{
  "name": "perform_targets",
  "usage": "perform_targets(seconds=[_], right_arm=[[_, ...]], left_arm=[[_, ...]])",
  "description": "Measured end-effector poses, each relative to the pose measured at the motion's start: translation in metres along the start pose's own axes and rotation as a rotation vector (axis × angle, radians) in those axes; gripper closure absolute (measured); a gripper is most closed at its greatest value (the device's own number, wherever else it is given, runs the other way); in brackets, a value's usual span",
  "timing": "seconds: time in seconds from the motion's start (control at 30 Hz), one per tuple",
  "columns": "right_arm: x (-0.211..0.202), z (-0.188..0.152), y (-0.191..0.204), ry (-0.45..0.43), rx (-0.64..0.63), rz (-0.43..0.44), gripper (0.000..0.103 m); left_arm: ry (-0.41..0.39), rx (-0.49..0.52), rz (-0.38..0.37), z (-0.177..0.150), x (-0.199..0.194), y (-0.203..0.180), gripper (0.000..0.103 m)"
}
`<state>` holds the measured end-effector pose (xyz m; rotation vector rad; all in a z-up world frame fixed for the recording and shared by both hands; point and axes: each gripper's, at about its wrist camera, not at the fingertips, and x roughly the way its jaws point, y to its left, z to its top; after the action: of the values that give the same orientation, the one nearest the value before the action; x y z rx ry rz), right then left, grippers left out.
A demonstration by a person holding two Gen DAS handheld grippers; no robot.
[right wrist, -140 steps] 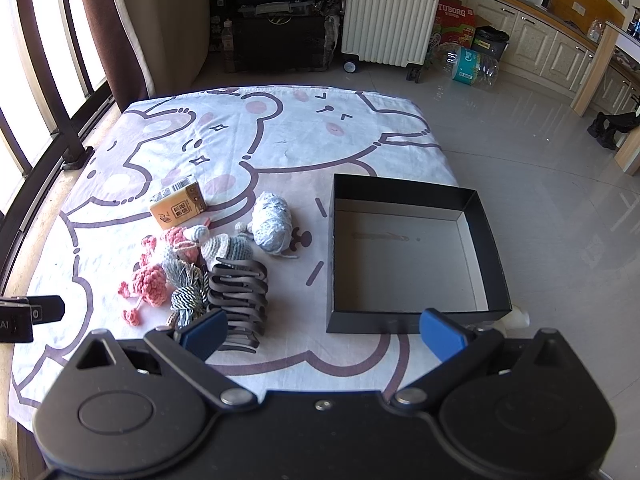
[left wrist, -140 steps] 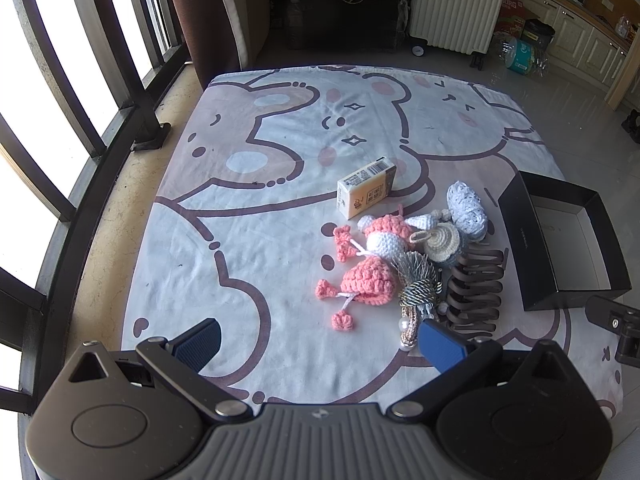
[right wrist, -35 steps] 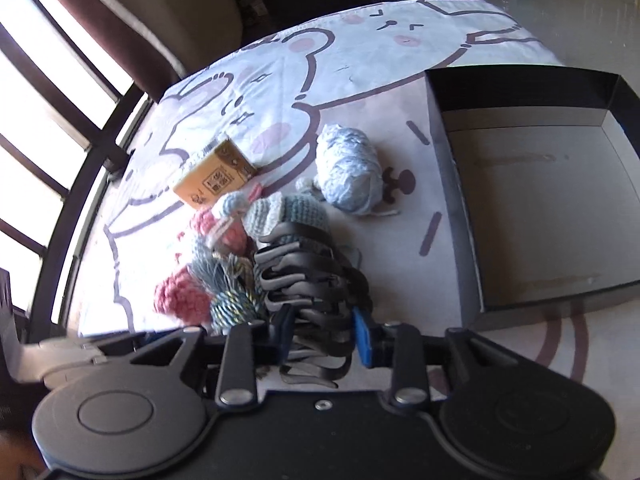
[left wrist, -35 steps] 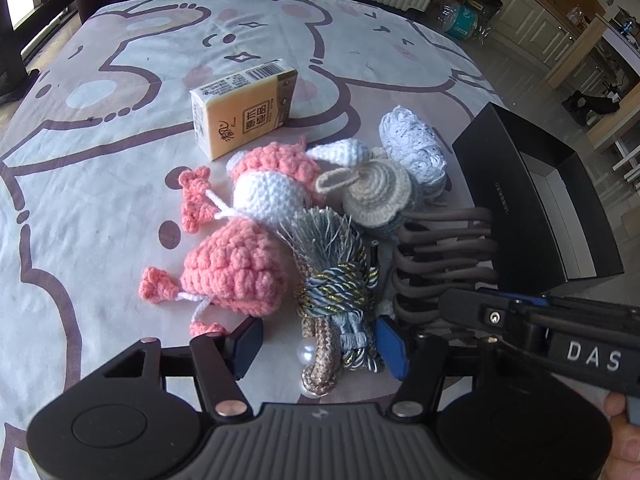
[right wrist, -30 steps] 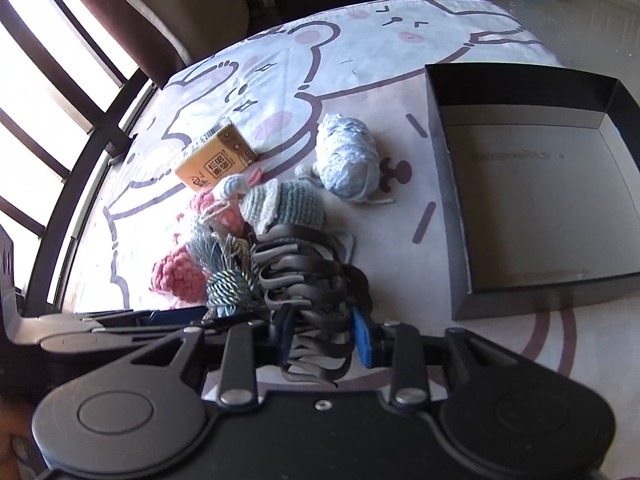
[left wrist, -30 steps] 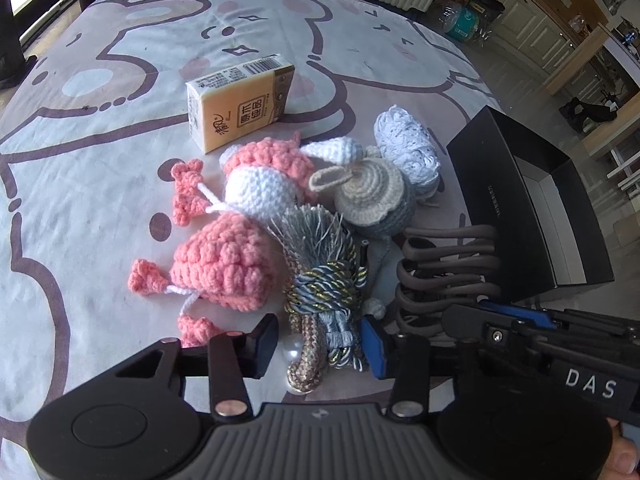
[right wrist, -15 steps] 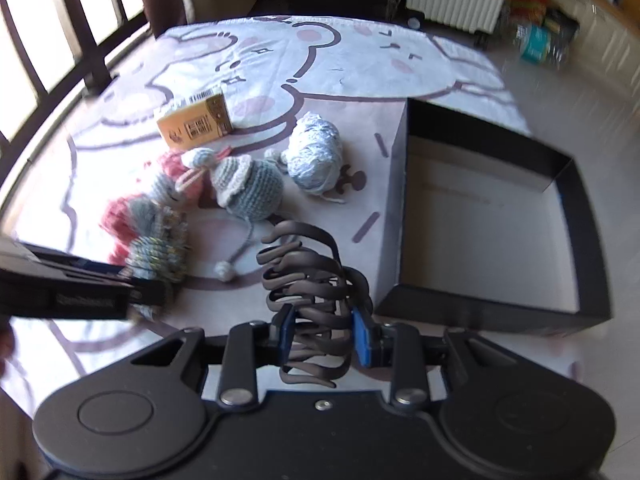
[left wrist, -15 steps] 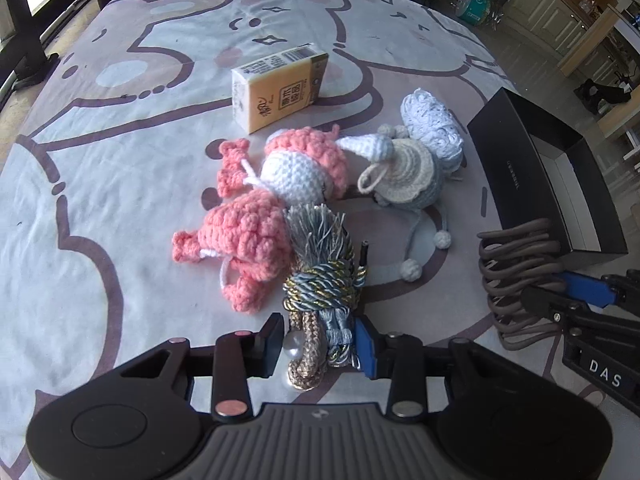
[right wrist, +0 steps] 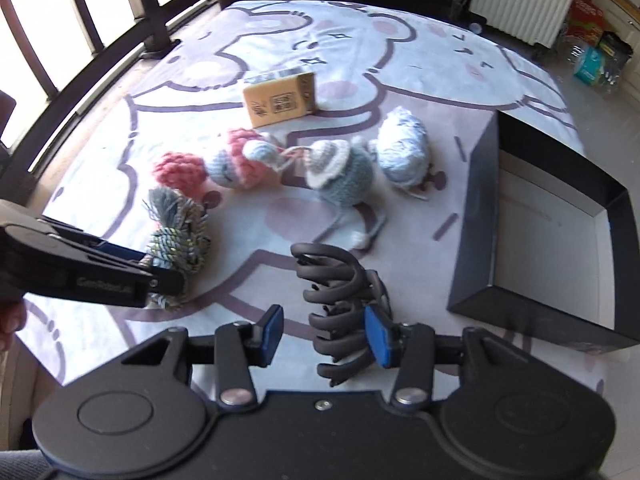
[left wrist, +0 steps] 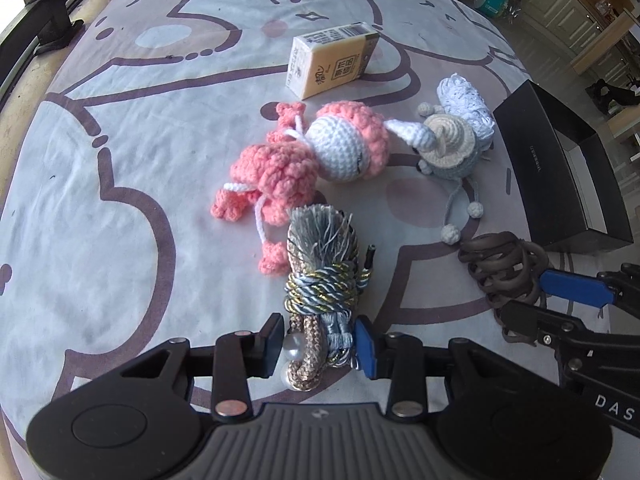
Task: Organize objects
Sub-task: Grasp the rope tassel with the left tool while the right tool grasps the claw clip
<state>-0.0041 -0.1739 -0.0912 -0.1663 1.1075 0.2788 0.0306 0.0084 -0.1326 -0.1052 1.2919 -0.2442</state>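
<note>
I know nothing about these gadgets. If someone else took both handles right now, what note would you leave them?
Left gripper: shut on the tassel rope, which lies on the mat.
Right gripper: jaws apart, the hair claw leaning on one pad only; the grip looks loose.
Black box: nothing visible inside, so nothing is sorted yet.
Left to do: claw, rope, pink doll, grey hat, yarn ball and carton, probably into the box.

Two crochet dolls: one pink (left wrist: 304,160), one grey (left wrist: 448,150). One tassel (left wrist: 320,280), one hair claw (right wrist: 340,304), one yarn ball (left wrist: 466,102). One carton (left wrist: 332,64), one black box (right wrist: 560,240).
</note>
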Motion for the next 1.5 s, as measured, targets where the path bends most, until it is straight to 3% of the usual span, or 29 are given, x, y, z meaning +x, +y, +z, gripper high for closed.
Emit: perform_targets(seconds=[0.13, 0.2, 0.27, 0.47, 0.63, 0.7, 0.97, 1.23, 1.4, 1.5], right_arm=[[-0.003, 0.002, 0.009, 0.013, -0.007, 0.077, 0.057], [-0.002, 0.001, 0.012, 0.041, 0.009, 0.173, 0.067], [-0.003, -0.002, 0.016, 0.06, 0.013, 0.246, 0.068], [-0.017, 0.001, 0.007, -0.002, 0.08, 0.281, 0.067], [-0.017, 0.004, -0.011, -0.042, 0.163, 0.188, 0.057], [-0.013, 0.003, -0.014, -0.041, 0.168, 0.14, 0.044], [0.005, -0.002, -0.009, 0.01, 0.129, 0.117, 0.034], [0.018, -0.004, -0.001, 0.042, 0.093, 0.117, 0.036], [0.019, -0.002, -0.004, 0.035, 0.108, 0.105, 0.047], [0.019, -0.002, -0.005, 0.037, 0.108, 0.117, 0.054]], left_arm=[[0.007, 0.001, 0.001, -0.002, -0.001, 0.003, 0.063], [0.011, 0.0, 0.003, -0.003, -0.001, 0.004, 0.063], [0.013, -0.003, 0.004, -0.004, -0.001, 0.005, 0.063], [0.011, -0.029, 0.011, -0.001, -0.002, 0.007, 0.062], [-0.002, -0.071, 0.013, 0.003, -0.003, 0.009, 0.056], [-0.005, -0.082, 0.009, 0.004, -0.002, 0.009, 0.054], [-0.028, -0.093, 0.034, 0.007, 0.001, 0.009, 0.032], [-0.029, -0.112, 0.019, 0.008, 0.007, 0.009, 0.032], [-0.02, -0.095, 0.024, 0.009, 0.01, 0.006, 0.034], [-0.02, -0.081, 0.032, 0.009, 0.009, 0.005, 0.044]])
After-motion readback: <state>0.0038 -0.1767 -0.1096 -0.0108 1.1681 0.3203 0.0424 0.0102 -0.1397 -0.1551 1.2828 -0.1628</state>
